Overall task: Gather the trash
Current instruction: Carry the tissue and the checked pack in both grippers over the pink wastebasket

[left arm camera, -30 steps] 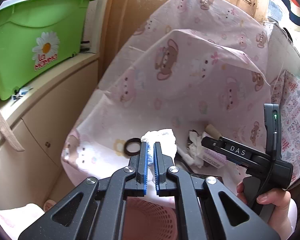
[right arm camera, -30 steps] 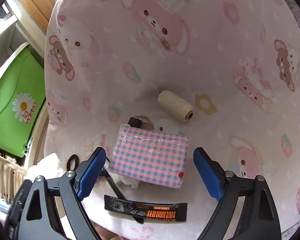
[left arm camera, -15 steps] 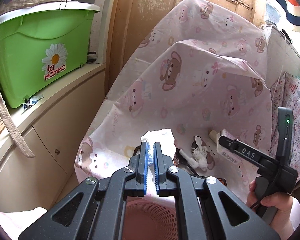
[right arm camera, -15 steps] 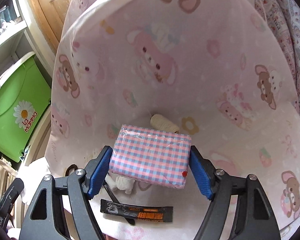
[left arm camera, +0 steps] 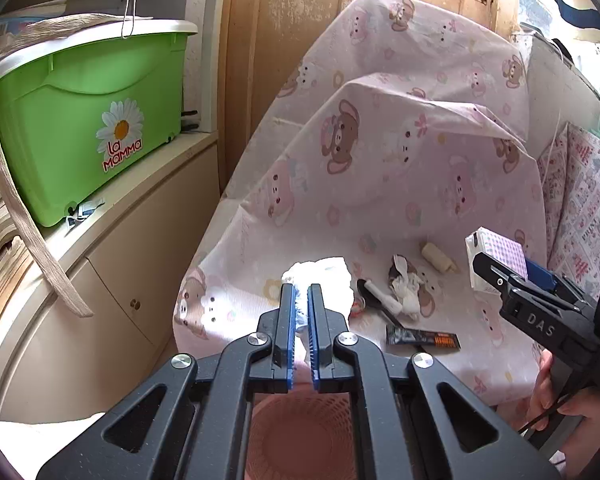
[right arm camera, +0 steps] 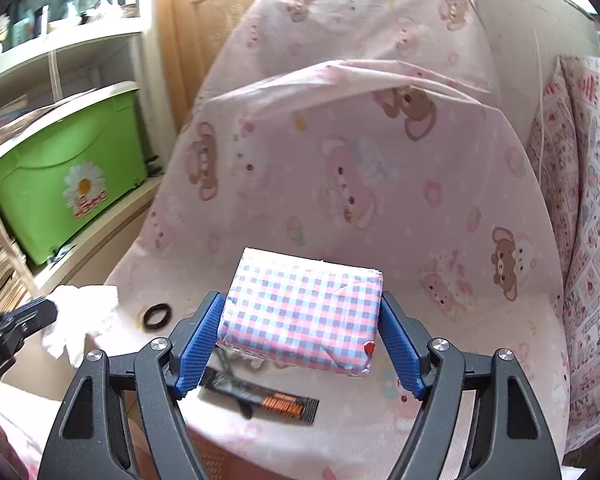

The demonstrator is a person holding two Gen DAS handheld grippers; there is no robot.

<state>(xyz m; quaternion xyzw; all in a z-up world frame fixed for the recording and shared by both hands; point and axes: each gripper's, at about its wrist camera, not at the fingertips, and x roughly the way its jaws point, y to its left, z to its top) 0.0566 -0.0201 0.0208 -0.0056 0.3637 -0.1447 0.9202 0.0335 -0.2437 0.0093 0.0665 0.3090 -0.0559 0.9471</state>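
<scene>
My left gripper (left arm camera: 301,292) is shut on a crumpled white tissue (left arm camera: 324,278), held above a pink mesh bin (left arm camera: 300,436). My right gripper (right arm camera: 302,312) is shut on a pink-and-blue checked tissue pack (right arm camera: 302,318), lifted off the pink bear-print cloth (right arm camera: 340,184). The pack also shows in the left wrist view (left arm camera: 496,254). On the cloth lie a black sachet (left arm camera: 422,337), a black spoon (left arm camera: 374,300), a crumpled wrapper with tissue (left arm camera: 406,282), a thread spool (left arm camera: 436,256) and a black ring (right arm camera: 156,315).
A green lidded box (left arm camera: 88,128) stands on a cream cabinet (left arm camera: 112,280) at the left. A patterned cushion (left arm camera: 580,200) is at the right. A wooden door (left arm camera: 300,20) is behind the draped chair.
My right gripper closed on the checked pack and lifted it off the cloth, pulling back. My left gripper also drew back and up with the tissue still held.
</scene>
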